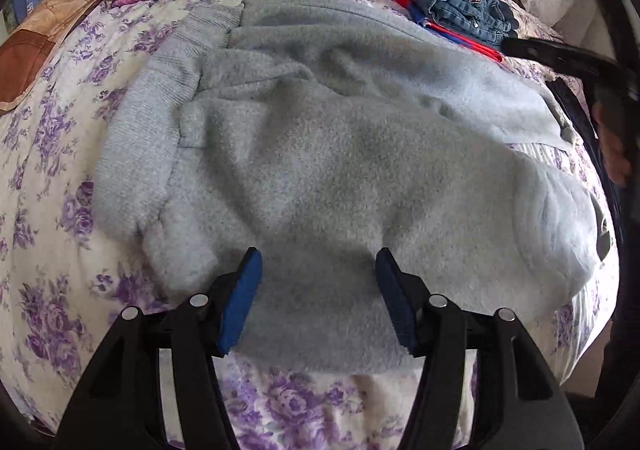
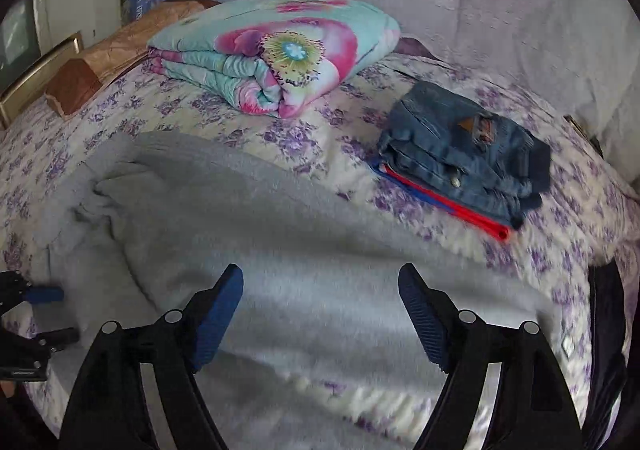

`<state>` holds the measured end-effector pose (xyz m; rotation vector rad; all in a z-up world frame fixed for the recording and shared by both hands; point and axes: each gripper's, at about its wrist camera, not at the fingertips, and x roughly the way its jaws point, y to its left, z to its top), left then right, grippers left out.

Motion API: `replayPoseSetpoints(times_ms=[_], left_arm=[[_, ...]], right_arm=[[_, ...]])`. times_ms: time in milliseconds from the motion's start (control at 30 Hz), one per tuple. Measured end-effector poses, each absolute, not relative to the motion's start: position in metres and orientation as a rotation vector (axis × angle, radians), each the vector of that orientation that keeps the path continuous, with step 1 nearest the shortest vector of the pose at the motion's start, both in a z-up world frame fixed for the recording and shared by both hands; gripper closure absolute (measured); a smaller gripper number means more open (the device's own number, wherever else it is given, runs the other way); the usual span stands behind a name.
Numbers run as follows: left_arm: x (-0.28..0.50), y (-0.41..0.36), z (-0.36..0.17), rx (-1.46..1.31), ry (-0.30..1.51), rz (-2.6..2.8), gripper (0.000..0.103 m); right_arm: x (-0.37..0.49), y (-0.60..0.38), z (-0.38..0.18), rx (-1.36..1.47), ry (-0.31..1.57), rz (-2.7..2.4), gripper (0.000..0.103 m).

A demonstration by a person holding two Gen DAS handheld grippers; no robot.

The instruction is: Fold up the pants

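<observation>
Grey fleece pants (image 1: 320, 154) lie folded over on the flowered bed, their ribbed waistband (image 1: 168, 62) at the left. My left gripper (image 1: 318, 262) hovers over the near edge of the pants, open, with only cloth below its blue pads (image 1: 242, 298). In the right wrist view the same pants (image 2: 280, 250) spread under my right gripper (image 2: 322, 282), which is open wide and holds nothing. The left gripper (image 2: 44, 314) shows at that view's left edge. The right gripper's black body (image 1: 560, 54) shows at the right of the left wrist view, with a hand behind it.
A folded flowered quilt (image 2: 276, 54) lies at the back of the bed. Folded jeans (image 2: 464, 154) rest on a red and blue garment (image 2: 448, 206) at the right. A brown cushion (image 2: 104, 62) sits at the left. The bedspread (image 2: 248, 118) has purple flowers; a white curtain hangs behind.
</observation>
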<state>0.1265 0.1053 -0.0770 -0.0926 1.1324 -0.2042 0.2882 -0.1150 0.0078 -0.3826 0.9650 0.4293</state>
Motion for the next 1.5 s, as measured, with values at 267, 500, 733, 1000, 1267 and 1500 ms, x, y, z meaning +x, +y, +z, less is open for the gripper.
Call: replayPoseSetpoints(times_ms=[267, 500, 733, 1000, 1267, 1500], left_arm=[[0.205, 0.157, 0.016, 0.096, 1.028, -0.206, 0.004], [0.333, 0.156, 0.0, 0.225, 1.077, -0.359, 0.005], [0.374, 0.13, -0.035, 0.314, 1.169, -0.555, 0.005], [0.388, 0.122, -0.058, 0.224, 1.231, -0.745, 0.006], [0.391, 0.125, -0.085, 0.089, 1.258, -0.803, 0.092], [0.36, 0.133, -0.036, 0.132, 1.126, -0.794, 0.093]], right_arm=[[0.371, -0.076, -0.059, -0.564, 1.102, 0.595, 0.022], [0.384, -0.078, -0.069, -0.373, 1.174, 0.803, 0.088], [0.38, -0.082, -0.05, -0.315, 1.095, 0.768, 0.092], [0.377, -0.084, -0.027, -0.349, 1.043, 0.74, 0.091], [0.37, -0.078, -0.03, -0.383, 1.032, 0.698, 0.091], [0.346, -0.084, 0.007, -0.35, 0.987, 0.713, 0.091]])
